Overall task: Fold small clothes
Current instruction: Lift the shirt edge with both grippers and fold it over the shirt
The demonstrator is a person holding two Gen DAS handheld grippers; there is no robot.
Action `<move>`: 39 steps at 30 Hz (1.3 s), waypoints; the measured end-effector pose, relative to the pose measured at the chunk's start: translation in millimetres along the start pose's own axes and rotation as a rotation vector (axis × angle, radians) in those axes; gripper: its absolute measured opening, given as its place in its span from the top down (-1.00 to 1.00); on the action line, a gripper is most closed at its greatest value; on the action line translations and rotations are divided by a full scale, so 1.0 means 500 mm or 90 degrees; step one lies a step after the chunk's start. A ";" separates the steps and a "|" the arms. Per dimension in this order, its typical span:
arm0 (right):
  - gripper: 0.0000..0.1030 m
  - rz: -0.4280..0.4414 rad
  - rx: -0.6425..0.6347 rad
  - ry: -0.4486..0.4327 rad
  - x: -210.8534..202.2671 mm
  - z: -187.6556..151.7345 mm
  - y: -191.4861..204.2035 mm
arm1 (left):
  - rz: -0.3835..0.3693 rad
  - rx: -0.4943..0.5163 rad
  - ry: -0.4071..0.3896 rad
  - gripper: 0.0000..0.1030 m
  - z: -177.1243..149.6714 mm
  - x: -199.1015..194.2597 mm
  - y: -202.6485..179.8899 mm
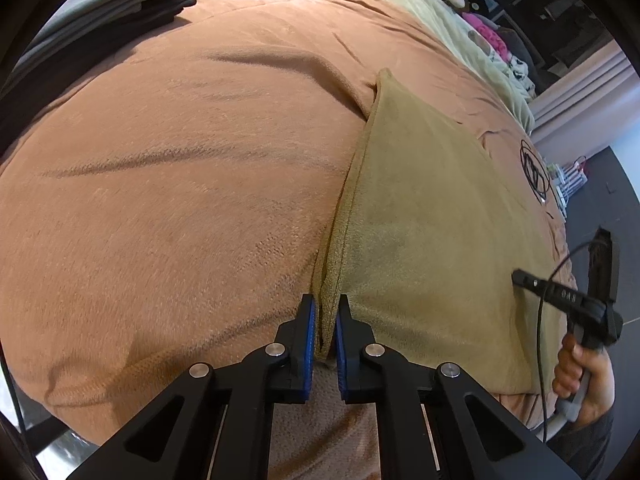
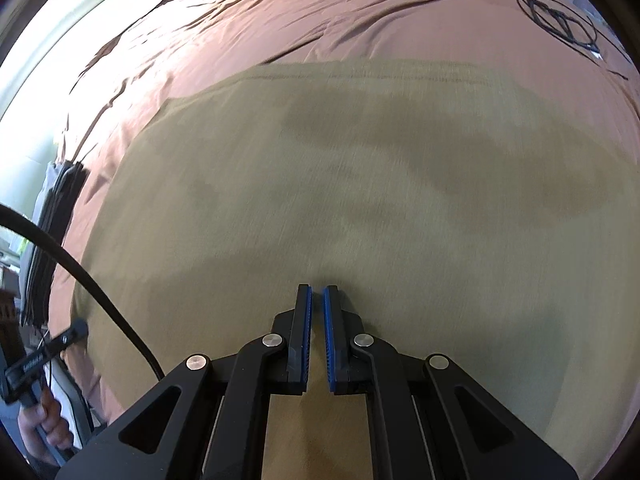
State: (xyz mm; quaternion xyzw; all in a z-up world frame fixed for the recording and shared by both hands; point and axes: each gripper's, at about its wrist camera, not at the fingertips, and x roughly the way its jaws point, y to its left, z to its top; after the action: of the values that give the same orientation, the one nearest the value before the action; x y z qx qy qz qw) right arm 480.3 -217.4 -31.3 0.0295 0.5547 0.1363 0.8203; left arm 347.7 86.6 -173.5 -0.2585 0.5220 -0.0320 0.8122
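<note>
Left fingers (image 1: 325, 312) pinched on olive cloth's (image 1: 432, 216) folded edge.

The brown bedspread (image 1: 168, 184) lies open and bare to the left of the olive garment (image 1: 432, 216), giving wide room to pass. A stack of folded dark clothes (image 1: 120, 4) blocks the far left corner, and a coiled black cable (image 2: 560, 20) lies beyond the garment's far right.

Both wrist views close, angled steeply down, sharing olive cloth (image 1: 432, 216) on bedspread (image 1: 180, 184)
</note>
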 end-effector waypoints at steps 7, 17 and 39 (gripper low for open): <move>0.95 -0.005 0.007 -0.004 0.037 0.077 -0.023 | 0.010 -0.018 0.005 0.82 0.008 0.006 -0.002; 0.96 -0.027 0.012 -0.009 0.098 0.193 -0.039 | 0.012 -0.025 0.008 0.83 0.018 0.014 -0.011; 0.95 0.010 0.023 0.006 0.011 0.094 0.010 | -0.081 0.025 -0.036 0.89 0.056 -0.082 -0.068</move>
State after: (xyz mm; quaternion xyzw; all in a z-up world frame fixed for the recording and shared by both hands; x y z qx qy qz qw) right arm 524.5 -206.6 -17.2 0.0482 0.5605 0.1326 0.8161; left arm 360.6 81.3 -115.0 -0.2760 0.4804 -0.0865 0.8280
